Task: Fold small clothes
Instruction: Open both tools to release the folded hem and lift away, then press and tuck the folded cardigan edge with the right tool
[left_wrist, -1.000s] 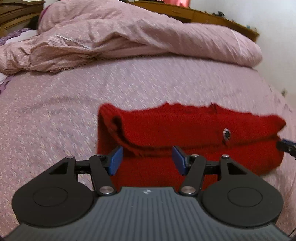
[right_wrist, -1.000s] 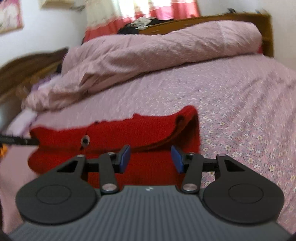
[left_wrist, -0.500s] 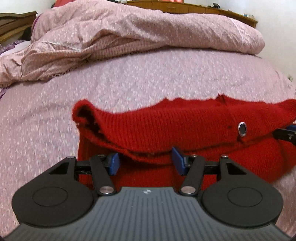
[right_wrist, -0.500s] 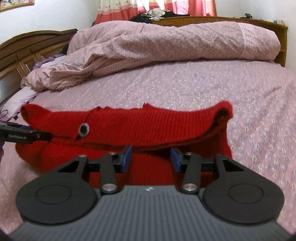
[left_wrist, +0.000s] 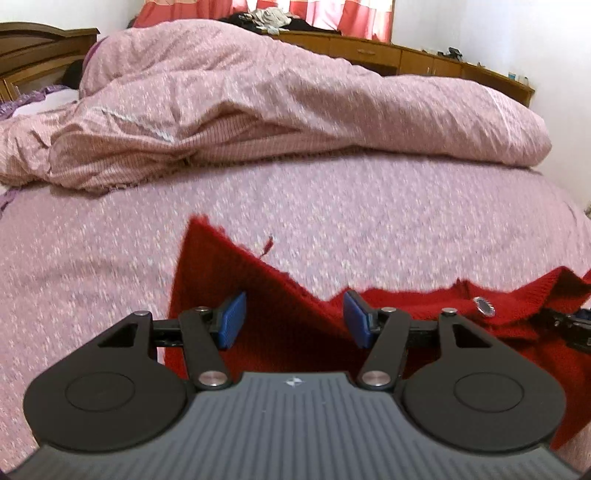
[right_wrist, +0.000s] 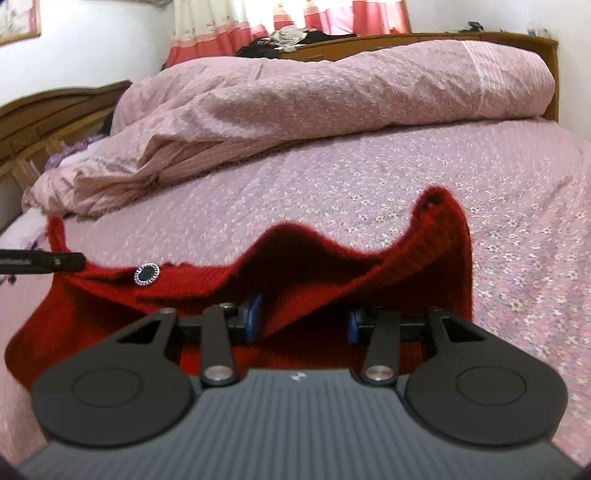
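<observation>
Sweater (left_wrist: 280, 325): red knit, near edge of the bed (left_wrist: 332, 206), upper layer lifted — peaks at both ends.
Left claw (left_wrist: 294, 319): partly open, knit between pads, grip unclear.
Right claw (right_wrist: 303, 320): partly open, fold between pads — grip unclear.
Button (right_wrist: 146, 274): left.

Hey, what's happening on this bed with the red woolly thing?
A person is folding a red knitted cardigan on the bed, with hand-held tongs in each hand. The left tongs and the right tongs each have a bunch of the knit between their pads, and its near edge is lifted off the bedcover, mid-fold. The stretch with the button sags between them.
</observation>
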